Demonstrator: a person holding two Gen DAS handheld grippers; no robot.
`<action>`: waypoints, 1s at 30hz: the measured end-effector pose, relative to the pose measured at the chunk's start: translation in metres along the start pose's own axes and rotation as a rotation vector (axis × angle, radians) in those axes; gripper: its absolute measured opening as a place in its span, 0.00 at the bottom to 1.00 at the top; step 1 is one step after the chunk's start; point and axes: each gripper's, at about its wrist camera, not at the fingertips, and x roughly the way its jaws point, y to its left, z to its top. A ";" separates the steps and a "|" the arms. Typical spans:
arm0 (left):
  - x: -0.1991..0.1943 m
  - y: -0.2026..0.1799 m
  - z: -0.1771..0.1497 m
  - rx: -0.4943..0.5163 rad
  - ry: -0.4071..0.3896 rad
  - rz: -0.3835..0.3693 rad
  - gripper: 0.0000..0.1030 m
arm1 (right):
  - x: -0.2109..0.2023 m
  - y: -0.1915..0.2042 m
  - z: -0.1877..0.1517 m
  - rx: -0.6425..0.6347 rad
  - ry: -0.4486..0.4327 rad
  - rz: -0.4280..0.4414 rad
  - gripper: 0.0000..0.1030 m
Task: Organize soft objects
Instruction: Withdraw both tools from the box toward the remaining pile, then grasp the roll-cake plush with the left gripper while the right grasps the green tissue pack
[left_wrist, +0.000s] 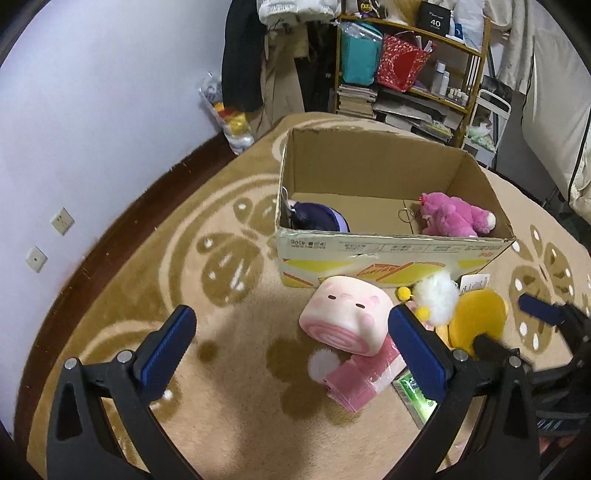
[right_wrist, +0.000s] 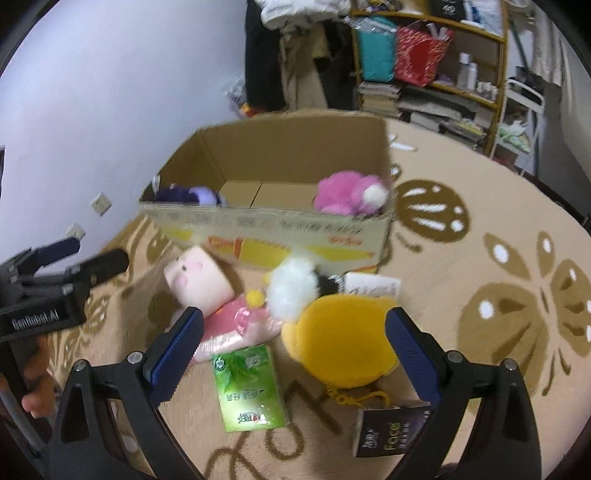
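An open cardboard box stands on the rug, holding a pink plush at its right and a purple soft item at its left. Before it lie a pink roll-cake plush, a white fluffy toy and a yellow plush. My left gripper hovers open just left of the roll-cake plush. My right gripper is open, its fingers either side of the yellow plush and holding nothing. Each gripper shows in the other's view: the right gripper, the left gripper.
A pink packet, a green packet, a dark tissue pack and a white tag lie among the toys. Behind the box stand a wooden shelf and hanging clothes. A hand holds the left gripper.
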 end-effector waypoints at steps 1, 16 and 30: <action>0.002 0.000 0.000 -0.003 0.007 -0.007 1.00 | 0.003 0.002 -0.001 -0.005 0.009 0.003 0.99; 0.052 -0.009 0.002 0.024 0.143 -0.024 1.00 | 0.031 0.009 -0.017 0.017 0.099 0.081 0.80; 0.092 -0.021 0.000 0.055 0.222 -0.049 1.00 | 0.056 0.020 -0.026 0.014 0.189 0.119 0.70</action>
